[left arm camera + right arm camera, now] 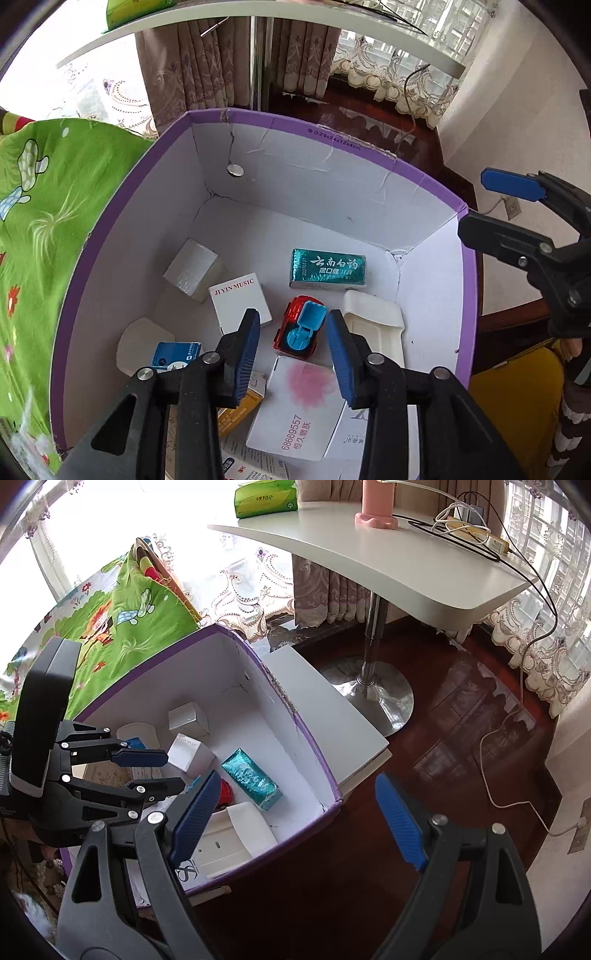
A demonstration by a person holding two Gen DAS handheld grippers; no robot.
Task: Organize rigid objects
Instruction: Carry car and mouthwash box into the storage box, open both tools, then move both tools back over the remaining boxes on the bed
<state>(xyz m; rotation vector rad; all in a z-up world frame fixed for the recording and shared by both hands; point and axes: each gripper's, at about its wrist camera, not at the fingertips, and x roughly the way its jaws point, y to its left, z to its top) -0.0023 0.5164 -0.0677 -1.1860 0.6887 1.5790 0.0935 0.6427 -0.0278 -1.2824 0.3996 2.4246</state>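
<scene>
A purple box with a white inside [436, 184] holds several small things. A red and blue toy truck [299, 332] lies on its floor, between a white "JI YIN MUSIC" box [238, 301] and a white plastic tray [373, 325]. My left gripper [293, 317] hangs just above the truck, jaws open; the pads stand on either side of it without touching. A teal carton [327, 267] and a silver box [192, 269] lie farther back. My right gripper [297, 779] is wide open over the box's right rim [317, 746], nothing between its fingers.
A white box with a pink flower [299, 402], an orange carton [236, 410] and a blue-white carton [173, 354] fill the box's near end. Green patterned cloth [44, 221] lies left. A white pedestal table [369, 565] stands on the dark wood floor [461, 720] to the right.
</scene>
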